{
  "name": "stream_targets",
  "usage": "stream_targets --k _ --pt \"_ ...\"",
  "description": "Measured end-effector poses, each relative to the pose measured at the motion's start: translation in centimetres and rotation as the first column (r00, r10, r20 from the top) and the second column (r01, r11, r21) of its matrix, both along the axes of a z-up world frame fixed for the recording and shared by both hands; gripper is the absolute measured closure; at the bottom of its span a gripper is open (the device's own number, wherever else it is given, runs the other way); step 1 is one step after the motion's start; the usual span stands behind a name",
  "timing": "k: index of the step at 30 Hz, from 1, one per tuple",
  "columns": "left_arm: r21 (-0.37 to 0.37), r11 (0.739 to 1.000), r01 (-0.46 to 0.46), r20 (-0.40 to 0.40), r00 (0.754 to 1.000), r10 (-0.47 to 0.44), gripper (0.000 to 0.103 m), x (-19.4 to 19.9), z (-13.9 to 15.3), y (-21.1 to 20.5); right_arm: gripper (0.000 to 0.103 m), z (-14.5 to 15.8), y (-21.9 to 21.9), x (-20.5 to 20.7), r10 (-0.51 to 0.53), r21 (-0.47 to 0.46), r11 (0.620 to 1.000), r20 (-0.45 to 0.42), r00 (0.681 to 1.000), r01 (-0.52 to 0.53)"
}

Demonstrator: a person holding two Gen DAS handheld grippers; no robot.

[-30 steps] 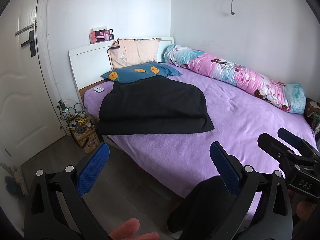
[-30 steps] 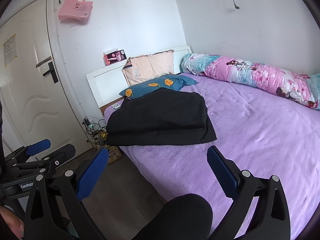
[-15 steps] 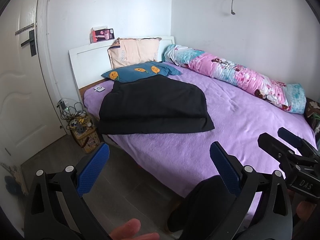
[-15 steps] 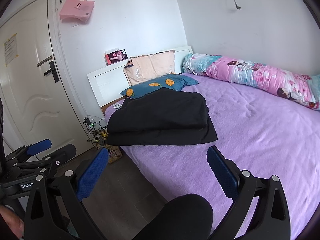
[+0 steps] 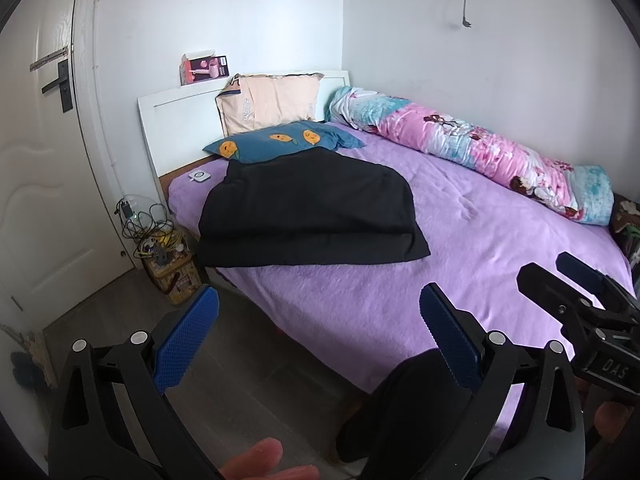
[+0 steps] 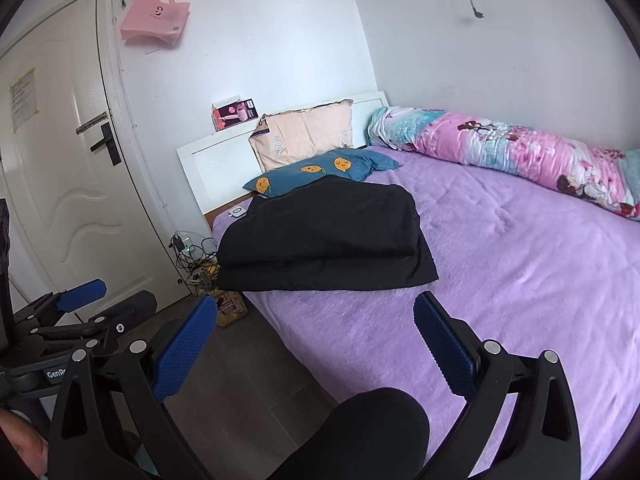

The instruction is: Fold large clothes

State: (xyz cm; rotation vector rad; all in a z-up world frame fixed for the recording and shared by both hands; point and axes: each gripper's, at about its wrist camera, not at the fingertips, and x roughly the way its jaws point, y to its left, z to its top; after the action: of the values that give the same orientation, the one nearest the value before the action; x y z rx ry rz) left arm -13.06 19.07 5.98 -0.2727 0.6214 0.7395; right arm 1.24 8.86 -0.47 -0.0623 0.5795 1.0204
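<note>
- The left gripper (image 5: 318, 320) has its jaws wide apart, nothing between the blue ribbed pads (image 5: 186, 340); it hangs over the grey floor (image 5: 248, 364) at the foot corner of the bed.
- The right gripper (image 6: 314, 320) likewise has its jaws spread wide with nothing held, its far pad over the purple bedspread (image 6: 520, 280) and its near pad over the floor.
- Each gripper shows in the other's view: the right one at the right edge of the left wrist view, the left one at the left edge of the right wrist view.
- A fingertip (image 5: 260, 458) shows at the bottom of the left wrist view, and a dark rounded shape, possibly a knee, sits between the fingers low in both views.
- The black garment (image 5: 308, 212) lies folded on the bedspread near the head of the bed, along the door-side edge, well apart from both grippers; its upper layer sits on a wider lower layer.
- A blue pillow with orange prints (image 5: 280, 144) touches the garment's far edge, and a peach pillow (image 5: 272, 100) leans on the white headboard (image 5: 176, 132) behind it.
- A rolled pink and blue quilt (image 5: 480, 148) lies along the wall side.
- A pink box (image 5: 204, 68) stands on the headboard; tangled cables (image 5: 148, 228) sit on the floor by the white door (image 6: 60, 184).
- A pink bag (image 6: 156, 18) hangs above the door frame.
</note>
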Motion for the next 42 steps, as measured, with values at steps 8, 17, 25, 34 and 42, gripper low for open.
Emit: stream_targets --k 8,17,25,34,42 --pt "-0.013 1.000 -0.012 0.006 1.000 0.012 0.005 -0.3 -0.1 0.2 0.006 0.2 0.0 0.5 0.006 -0.006 1.000 0.001 1.000 -0.006" --pt "-0.015 0.999 -0.031 0.012 0.999 0.031 0.005 -1.2 0.0 0.8 0.006 0.4 0.6 0.1 0.028 -0.018 0.999 0.016 0.999 -0.028" --pt "-0.021 0.999 -0.027 0.014 1.000 0.028 0.005 -1.3 0.3 1.2 0.006 0.5 0.6 0.3 0.035 -0.023 0.999 0.016 0.999 -0.034" --pt "0.005 0.999 -0.049 0.048 0.998 0.048 0.005 -1.5 1.3 1.4 0.006 0.6 0.6 0.2 0.034 -0.025 0.999 0.013 0.999 -0.033" --pt "0.007 0.999 -0.048 0.052 0.998 0.048 0.005 -1.5 1.5 1.5 0.006 0.6 0.7 0.3 0.032 -0.025 0.999 0.012 0.999 -0.032"
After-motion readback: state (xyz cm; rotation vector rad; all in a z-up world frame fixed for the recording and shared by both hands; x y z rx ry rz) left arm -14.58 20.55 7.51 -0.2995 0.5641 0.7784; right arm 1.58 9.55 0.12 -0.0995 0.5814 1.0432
